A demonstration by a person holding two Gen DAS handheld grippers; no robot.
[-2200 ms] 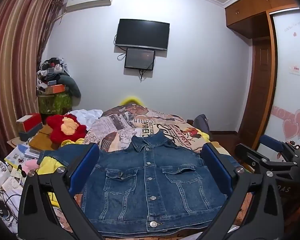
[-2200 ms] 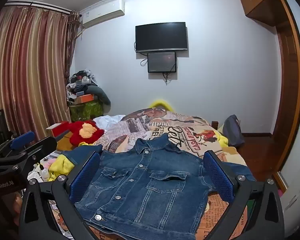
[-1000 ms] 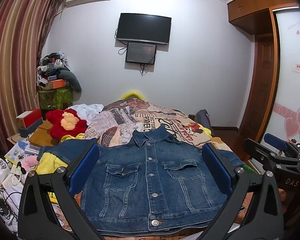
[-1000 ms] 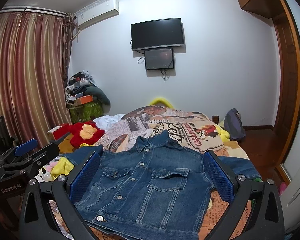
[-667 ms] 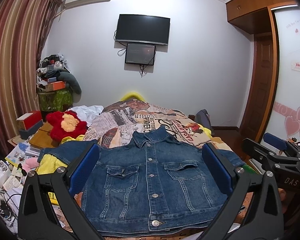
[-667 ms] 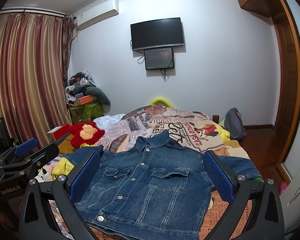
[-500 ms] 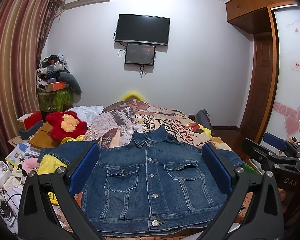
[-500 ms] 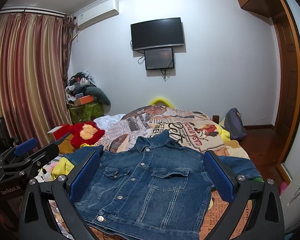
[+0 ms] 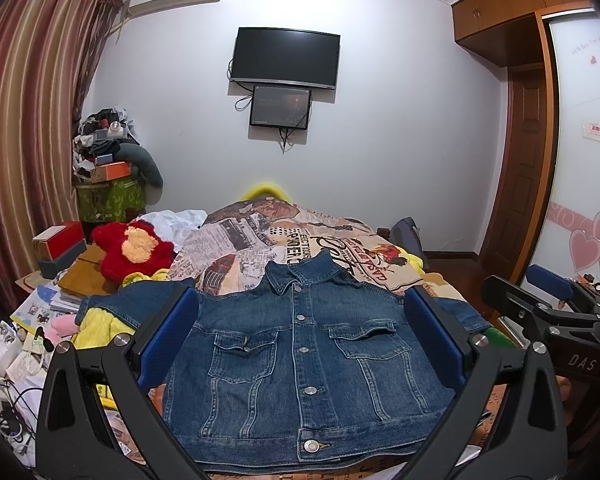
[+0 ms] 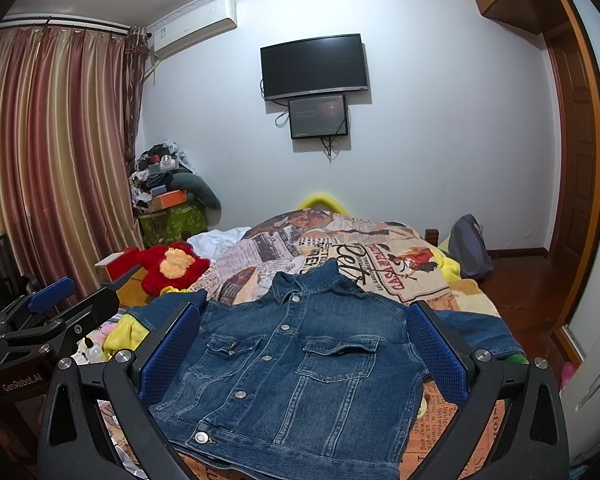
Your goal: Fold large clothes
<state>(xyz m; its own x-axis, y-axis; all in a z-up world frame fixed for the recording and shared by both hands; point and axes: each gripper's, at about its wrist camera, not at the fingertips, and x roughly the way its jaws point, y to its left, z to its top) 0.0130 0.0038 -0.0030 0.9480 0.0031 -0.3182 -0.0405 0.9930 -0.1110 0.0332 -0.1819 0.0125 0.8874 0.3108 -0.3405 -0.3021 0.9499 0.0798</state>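
A blue denim jacket [image 9: 300, 368] lies flat and buttoned, front up, on the bed, collar toward the far wall; it also shows in the right wrist view [image 10: 300, 364]. Its sleeves spread to the left [image 9: 140, 300] and right [image 10: 480, 332]. My left gripper [image 9: 300, 340] is open and empty, held above the jacket's near hem. My right gripper [image 10: 300, 344] is open and empty, also above the near hem. Each gripper shows at the edge of the other's view: the right one [image 9: 548, 312] and the left one [image 10: 48, 320].
The bed has a newspaper-print cover [image 9: 300, 236]. A red plush toy [image 9: 134, 248], yellow cloth [image 9: 100, 322], books and boxes crowd the left side. A backpack [image 10: 468, 246] sits at the right, near the wooden door [image 9: 520, 168]. A TV [image 9: 286, 58] hangs on the far wall.
Both grippers drifted slightly and the view steadied; the jacket has not moved and both stay open.
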